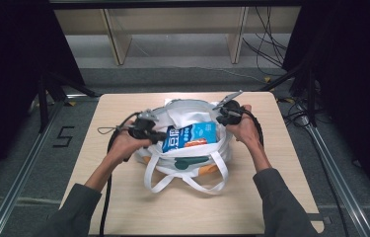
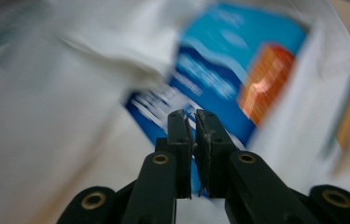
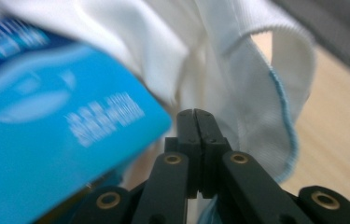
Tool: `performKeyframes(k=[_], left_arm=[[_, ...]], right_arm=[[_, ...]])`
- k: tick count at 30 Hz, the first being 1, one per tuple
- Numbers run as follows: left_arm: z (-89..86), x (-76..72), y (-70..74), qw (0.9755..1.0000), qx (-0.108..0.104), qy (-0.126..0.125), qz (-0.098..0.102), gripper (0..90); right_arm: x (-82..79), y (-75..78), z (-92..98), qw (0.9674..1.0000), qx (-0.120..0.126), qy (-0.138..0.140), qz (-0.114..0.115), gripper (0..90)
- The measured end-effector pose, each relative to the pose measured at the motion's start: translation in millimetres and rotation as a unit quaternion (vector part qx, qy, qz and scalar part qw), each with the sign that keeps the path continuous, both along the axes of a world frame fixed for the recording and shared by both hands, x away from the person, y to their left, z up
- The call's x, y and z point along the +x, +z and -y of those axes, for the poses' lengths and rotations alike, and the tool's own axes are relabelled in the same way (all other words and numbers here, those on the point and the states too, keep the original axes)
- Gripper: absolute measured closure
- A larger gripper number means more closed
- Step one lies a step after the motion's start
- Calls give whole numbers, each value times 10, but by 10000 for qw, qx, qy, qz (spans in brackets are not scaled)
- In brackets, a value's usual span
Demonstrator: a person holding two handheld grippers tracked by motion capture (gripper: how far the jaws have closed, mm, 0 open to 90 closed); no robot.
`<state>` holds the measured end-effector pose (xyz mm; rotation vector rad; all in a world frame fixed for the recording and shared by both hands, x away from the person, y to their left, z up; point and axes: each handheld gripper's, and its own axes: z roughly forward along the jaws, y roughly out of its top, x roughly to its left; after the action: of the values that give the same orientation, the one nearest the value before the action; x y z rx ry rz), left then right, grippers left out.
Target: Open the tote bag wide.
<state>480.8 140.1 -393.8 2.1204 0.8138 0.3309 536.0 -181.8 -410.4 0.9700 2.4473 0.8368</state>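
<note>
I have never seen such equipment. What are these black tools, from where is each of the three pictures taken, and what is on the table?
There is no robot here. A person sits at a wooden table and holds a hand tool with two black jaws in each hand. The high view looks down from above the person. It shows the left gripper and the right gripper at a white cloth bag with long handles. A blue packet lies in the open bag.

The other two pictures come from small cameras riding on the tools. In the left gripper view the jaws stand a narrow slit apart, in front of the packet. In the right gripper view the jaws are pressed together beside the bag's rim; I see nothing between them.
</note>
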Motion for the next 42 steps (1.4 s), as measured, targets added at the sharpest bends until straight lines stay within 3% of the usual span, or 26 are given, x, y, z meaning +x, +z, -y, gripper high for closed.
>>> performKeyframes(k=[1, 3, 4, 5, 6, 7, 9, 10, 13, 14, 17, 19, 20, 21, 22, 23, 24, 27, 29, 31, 35, 37, 38, 40, 41, 42], left_arm=[[-28, 47, 42, 9997, -140, 186, 87, 839], [-95, 178, 111, 9981, -287, 458, 289, 834], [-125, 258, 106, 9970, -54, 678, 369, 838], [-159, 308, 91, 9961, 279, 746, 368, 838], [-194, 386, 12, 9937, 405, 982, 354, 845], [-253, 449, -54, 9941, 470, 973, 95, 852], [-300, 521, -241, 9915, 490, 1205, -55, 870], [-319, 550, -326, 9911, 513, 1217, -179, 879], [-394, 615, -509, 9897, 351, 1323, -428, 892], [-406, 623, -542, 9893, 349, 1356, -417, 893], [-417, 652, -612, 9876, 309, 1448, -518, 894], [-392, 634, -585, 9871, 423, 1462, -491, 894], [-388, 608, -543, 9871, 487, 1453, -458, 894], [-386, 591, -517, 9876, 402, 1453, -432, 887], [-396, 567, -470, 9888, 325, 1392, -419, 862], [-401, 536, -426, 9901, 274, 1340, -324, 845], [-395, 507, -383, 9908, 291, 1290, -297, 834], [-344, 428, -304, 9934, 184, 1107, -256, 830], [-257, 384, -288, 9951, 115, 938, -305, 824], [-183, 351, -295, 9963, 145, 780, -336, 823], [-115, 306, -322, 9971, 282, 594, -388, 819], [-121, 302, -341, 9969, 317, 590, -424, 822], [-132, 305, -351, 9966, 362, 608, -425, 823], [-161, 315, -373, 9957, 389, 694, -481, 828], [-181, 320, -376, 9958, 407, 643, -514, 835], [-179, 314, -393, 9958, 351, 692, -478, 848]], right_arm=[[-25, 42, -10, 9997, 154, -10, 162, 900], [-40, 133, 11, 9991, 212, 24, 367, 900], [-35, 166, 37, 9990, 234, -7, 386, 900], [-20, 163, 64, 9989, 176, -200, 387, 900], [3, 139, 84, 9988, 99, -286, 376, 900], [51, 58, 126, 9988, 45, -337, 361, 900], [89, -46, 182, 9991, 58, -384, 141, 900], [101, -146, 189, 9986, 216, -482, 36, 900], [138, -326, 222, 9985, 29, -516, -153, 900], [146, -406, 232, 9979, 37, -581, -300, 900], [162, -596, 238, 9979, 149, -533, -326, 900], [128, -602, 202, 9969, -48, -542, -572, 900], [128, -595, 201, 9979, -103, -471, -421, 900], [99, -529, 204, 9976, -112, -553, -405, 900], [100, -495, 220, 9987, -97, -477, -175, 900], [52, -387, 226, 9981, 24, -570, -253, 900], [23, -293, 234, 9984, 56, -552, -59, 900], [-133, 24, 190, 9991, 298, -219, 190, 900], [-251, 117, 78, 9983, 528, 91, 240, 900], [-373, 124, -71, 9976, 503, 467, 98, 900], [-506, -2, -220, 9960, -116, 846, -280, 900], [-642, -53, -249, 9968, -160, 736, -253, 900], [-682, -51, -238, 9961, -183, 826, -261, 900], [-799, -70, -208, 9918, -293, 1135, -508, 900], [-887, -114, -195, 9872, -370, 1359, -755, 900], [-958, -165, -195, 9858, -462, 1374, -844, 900]])
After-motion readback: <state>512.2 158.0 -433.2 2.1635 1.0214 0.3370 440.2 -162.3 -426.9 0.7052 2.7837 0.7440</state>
